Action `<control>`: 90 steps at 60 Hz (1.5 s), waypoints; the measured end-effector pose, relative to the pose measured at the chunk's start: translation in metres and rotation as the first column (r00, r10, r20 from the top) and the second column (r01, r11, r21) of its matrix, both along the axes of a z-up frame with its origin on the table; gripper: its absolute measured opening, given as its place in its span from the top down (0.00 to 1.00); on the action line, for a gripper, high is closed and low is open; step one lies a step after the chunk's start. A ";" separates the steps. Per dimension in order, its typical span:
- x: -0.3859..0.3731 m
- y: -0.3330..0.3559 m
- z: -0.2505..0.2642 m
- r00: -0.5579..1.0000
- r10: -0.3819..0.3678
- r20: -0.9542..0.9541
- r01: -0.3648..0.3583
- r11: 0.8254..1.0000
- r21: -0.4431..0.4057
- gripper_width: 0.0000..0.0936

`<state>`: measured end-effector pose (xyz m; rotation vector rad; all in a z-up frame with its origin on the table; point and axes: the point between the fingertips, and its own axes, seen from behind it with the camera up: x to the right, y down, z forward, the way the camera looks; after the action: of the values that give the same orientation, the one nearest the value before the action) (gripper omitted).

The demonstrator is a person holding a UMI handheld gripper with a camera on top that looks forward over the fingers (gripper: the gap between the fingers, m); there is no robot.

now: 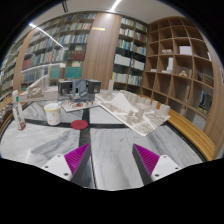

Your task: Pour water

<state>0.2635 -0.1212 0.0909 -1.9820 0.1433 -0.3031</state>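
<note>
Above a marble-patterned table, the gripper hovers with its magenta-padded fingers spread apart and nothing between them. A white cup stands upright at about ten o'clock, well beyond the left finger, its long axis vertical and its mouth facing up. A small red lid-like disc lies nearer, at eleven o'clock, before tall bookshelves.
</note>
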 end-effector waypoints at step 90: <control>-0.473 0.207 -0.011 0.955 0.294 -0.039 -0.282 0.941 0.188 0.51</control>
<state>-0.2091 0.0862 0.0799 -1.8030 -0.0764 -0.0316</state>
